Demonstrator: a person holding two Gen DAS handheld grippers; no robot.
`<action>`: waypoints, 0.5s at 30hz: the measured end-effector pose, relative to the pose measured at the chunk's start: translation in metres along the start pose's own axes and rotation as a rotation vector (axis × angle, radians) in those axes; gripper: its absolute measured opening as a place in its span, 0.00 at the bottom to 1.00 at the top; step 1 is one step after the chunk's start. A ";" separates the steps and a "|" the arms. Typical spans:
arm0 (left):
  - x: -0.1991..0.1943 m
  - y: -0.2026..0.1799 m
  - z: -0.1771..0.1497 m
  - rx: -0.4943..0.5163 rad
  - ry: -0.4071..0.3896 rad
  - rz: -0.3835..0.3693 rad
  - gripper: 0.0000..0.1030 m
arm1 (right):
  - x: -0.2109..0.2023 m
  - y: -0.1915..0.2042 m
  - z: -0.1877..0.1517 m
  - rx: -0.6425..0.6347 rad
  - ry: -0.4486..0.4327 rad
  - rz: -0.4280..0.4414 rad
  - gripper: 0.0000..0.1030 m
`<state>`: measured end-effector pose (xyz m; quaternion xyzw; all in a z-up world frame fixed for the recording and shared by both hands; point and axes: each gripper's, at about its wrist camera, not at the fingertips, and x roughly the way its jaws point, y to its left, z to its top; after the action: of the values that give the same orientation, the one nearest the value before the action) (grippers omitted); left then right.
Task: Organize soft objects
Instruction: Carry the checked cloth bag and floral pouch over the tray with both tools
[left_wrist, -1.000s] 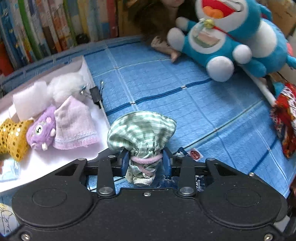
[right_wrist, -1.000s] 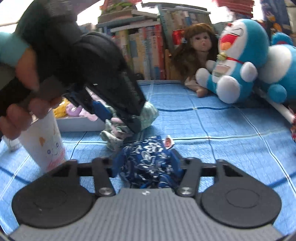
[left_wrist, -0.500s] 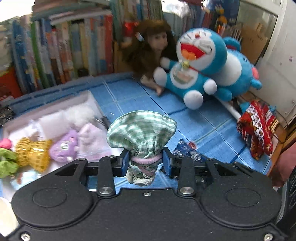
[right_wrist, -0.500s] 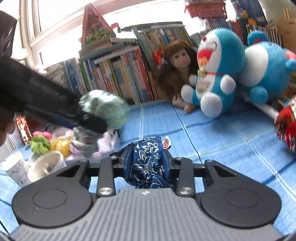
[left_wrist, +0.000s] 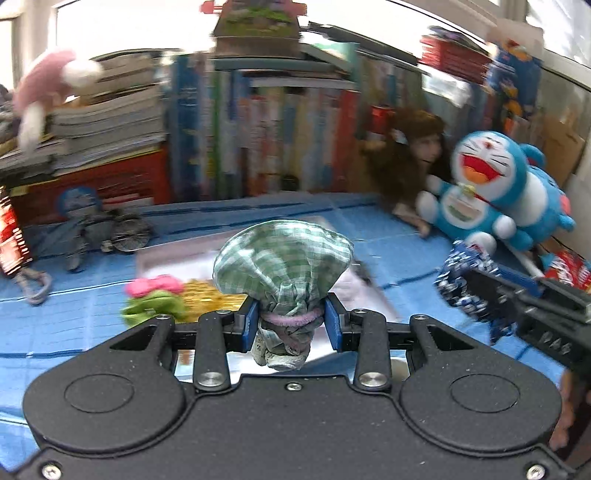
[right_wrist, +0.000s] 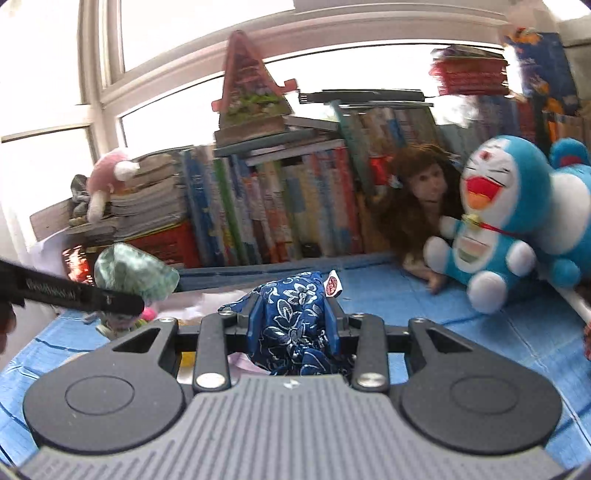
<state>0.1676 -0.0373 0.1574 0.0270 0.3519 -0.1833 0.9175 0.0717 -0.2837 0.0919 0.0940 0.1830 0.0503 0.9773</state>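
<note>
Could drop the green checked pouch (left_wrist: 282, 254) on the way, since only its thin tied neck sits between the blue pads of the left hand-held gripper (left_wrist: 290, 325), squeezed tight there, with the fat puffy top bulging out at 12 o'clock. Could also bump the two loads together, since the right hand-held gripper (right_wrist: 291, 325) hangs close by at 3 o'clock, clamped hard on the blue flowered pouch (right_wrist: 291, 317). Might miss the white tray (left_wrist: 177, 254) too, because everything looks blurry. Both pouches up in the air above the blue surface (left_wrist: 66, 325), each poking out the front of its own hand-held gripper. Tray just past the green pouch, with a pink and green toy (left_wrist: 153, 295) and something gold (left_wrist: 207, 295) already in it.
</note>
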 end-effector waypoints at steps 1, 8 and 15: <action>0.001 0.008 -0.001 -0.009 -0.003 0.010 0.33 | 0.004 0.006 0.003 -0.012 0.005 0.009 0.39; 0.009 0.050 -0.009 -0.055 0.001 0.036 0.33 | 0.035 0.050 0.016 -0.105 0.051 0.045 0.39; 0.025 0.064 -0.007 -0.057 0.020 0.050 0.34 | 0.068 0.070 0.023 -0.123 0.120 0.084 0.39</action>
<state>0.2033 0.0158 0.1311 0.0113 0.3652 -0.1501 0.9187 0.1386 -0.2099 0.1034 0.0385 0.2337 0.1080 0.9655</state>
